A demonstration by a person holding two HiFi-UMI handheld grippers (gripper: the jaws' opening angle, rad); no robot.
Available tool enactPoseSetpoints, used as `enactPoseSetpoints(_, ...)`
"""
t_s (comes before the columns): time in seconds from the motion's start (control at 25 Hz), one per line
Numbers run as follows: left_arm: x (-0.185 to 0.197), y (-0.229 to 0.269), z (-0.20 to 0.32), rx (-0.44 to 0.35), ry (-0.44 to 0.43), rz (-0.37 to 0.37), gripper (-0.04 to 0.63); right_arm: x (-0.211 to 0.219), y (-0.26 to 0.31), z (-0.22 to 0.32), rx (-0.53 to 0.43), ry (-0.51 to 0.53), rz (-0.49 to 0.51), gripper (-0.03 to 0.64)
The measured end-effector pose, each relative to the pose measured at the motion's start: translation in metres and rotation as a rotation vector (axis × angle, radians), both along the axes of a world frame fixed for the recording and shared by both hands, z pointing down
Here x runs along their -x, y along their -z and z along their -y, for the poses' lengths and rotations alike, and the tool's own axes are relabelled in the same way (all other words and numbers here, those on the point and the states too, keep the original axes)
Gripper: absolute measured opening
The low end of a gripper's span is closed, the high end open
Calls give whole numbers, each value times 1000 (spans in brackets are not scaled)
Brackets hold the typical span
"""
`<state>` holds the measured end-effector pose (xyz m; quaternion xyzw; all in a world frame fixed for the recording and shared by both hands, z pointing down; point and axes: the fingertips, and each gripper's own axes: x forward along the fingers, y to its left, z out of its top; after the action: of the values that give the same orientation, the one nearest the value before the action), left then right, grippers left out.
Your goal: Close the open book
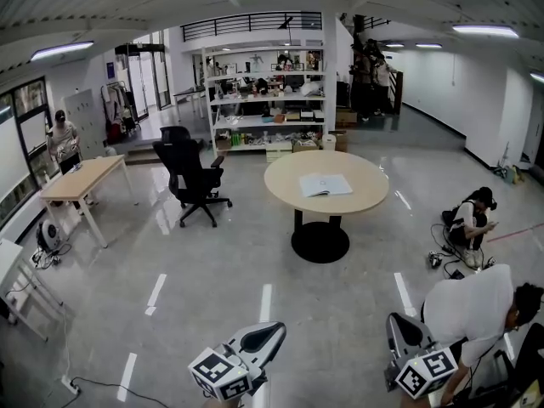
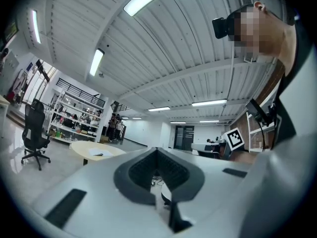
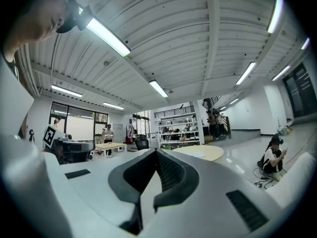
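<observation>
The open book [image 1: 325, 184] lies flat on the round bench [image 1: 367, 201] in the middle of the room, well apart from both grippers and across a stretch of floor [image 1: 340, 313] from them. The left gripper [image 1: 274, 330] and right gripper [image 1: 394, 321] sit low at the near edge of the head view, each with its jaws pressed together on nothing. The left gripper view shows the book far off, left of its jaws; the right gripper view shows it right of them. One book, one round bench, two grippers, one black office chair [image 1: 194, 177], one long wooden bench [image 1: 85, 179], one shelf unit [image 1: 263, 100]
</observation>
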<state>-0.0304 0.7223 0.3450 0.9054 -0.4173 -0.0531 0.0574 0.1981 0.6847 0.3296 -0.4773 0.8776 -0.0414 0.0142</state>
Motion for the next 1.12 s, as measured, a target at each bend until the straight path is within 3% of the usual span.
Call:
enactPoseSetpoints(0.48, 18, -11, 65, 19, -1, -3, -14, 25, -13, 62, 23, 11, 1, -2)
enactPoseSetpoints(0.8, -1, 2, 166, 7, 25, 22, -14, 3, -11, 170, 12, 24, 47, -2)
enactPoseSetpoints(1.12, -27, 14, 279, 9, 85, 12, -14, -30, 1, 283, -25, 67, 24, -2)
